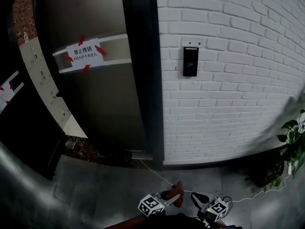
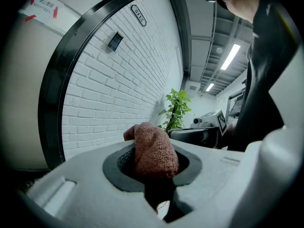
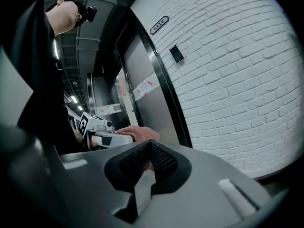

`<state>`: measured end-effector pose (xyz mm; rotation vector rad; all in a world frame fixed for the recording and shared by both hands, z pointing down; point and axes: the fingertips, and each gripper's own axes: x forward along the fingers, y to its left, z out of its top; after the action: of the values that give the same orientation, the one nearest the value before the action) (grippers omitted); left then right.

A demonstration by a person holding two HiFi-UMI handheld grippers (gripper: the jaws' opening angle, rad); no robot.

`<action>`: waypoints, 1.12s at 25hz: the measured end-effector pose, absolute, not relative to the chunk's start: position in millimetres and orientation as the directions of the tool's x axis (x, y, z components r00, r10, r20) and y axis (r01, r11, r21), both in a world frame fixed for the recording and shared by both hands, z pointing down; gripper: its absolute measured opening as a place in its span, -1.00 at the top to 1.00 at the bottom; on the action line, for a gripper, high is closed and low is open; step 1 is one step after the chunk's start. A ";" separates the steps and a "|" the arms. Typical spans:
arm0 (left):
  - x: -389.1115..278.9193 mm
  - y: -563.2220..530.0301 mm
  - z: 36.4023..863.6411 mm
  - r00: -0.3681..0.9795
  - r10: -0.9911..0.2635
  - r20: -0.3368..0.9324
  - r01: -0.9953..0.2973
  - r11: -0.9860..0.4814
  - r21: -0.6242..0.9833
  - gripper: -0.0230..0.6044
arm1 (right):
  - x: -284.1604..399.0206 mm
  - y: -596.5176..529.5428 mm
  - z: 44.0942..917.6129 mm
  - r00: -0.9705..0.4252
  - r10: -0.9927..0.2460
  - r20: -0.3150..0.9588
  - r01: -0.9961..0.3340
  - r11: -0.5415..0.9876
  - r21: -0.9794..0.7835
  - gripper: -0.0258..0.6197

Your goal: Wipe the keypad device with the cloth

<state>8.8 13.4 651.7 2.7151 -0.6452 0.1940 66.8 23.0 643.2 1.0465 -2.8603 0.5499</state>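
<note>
The black keypad device (image 1: pixel 190 61) hangs on the white brick wall, to the right of the door and far above both grippers. It also shows as a small dark panel, the keypad device (image 2: pixel 115 41) and the keypad device (image 3: pixel 176 53), in the two gripper views. My left gripper (image 1: pixel 174 193) is low in the head view and shut on a reddish-brown cloth (image 2: pixel 154 150), which bulges out between its pads. Beside it on the right, my right gripper (image 1: pixel 198 198) is shut with nothing in it. The cloth (image 3: pixel 138 132) appears just left of the right gripper's jaws.
A dark door frame (image 1: pixel 145 75) and a grey door with a taped paper sign (image 1: pixel 83 51) stand left of the wall. A white cable (image 1: pixel 157 173) runs across the floor. A potted plant (image 1: pixel 290 137) stands at the right, and a room number plate (image 3: pixel 158 24) sits above the keypad.
</note>
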 end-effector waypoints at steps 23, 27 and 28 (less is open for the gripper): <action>9.4 18.2 651.0 0.882 -0.407 0.237 -0.462 -0.846 0.266 0.63 | 64.9 21.9 634.9 -0.767 -0.629 0.130 -0.633 0.708 -0.313 0.92; 5.5 22.5 649.0 0.885 -0.407 0.226 -0.457 -0.851 0.258 0.63 | 59.7 26.0 634.3 -0.765 -0.630 0.131 -0.637 0.713 -0.291 0.92; 2.4 24.0 648.6 0.884 -0.410 0.224 -0.460 -0.851 0.254 0.63 | 57.0 27.2 635.1 -0.767 -0.627 0.133 -0.636 0.717 -0.284 0.92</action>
<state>2.4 24.0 648.6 2.7511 -0.6513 0.2326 57.0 27.2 635.1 1.0618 -2.8866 0.4934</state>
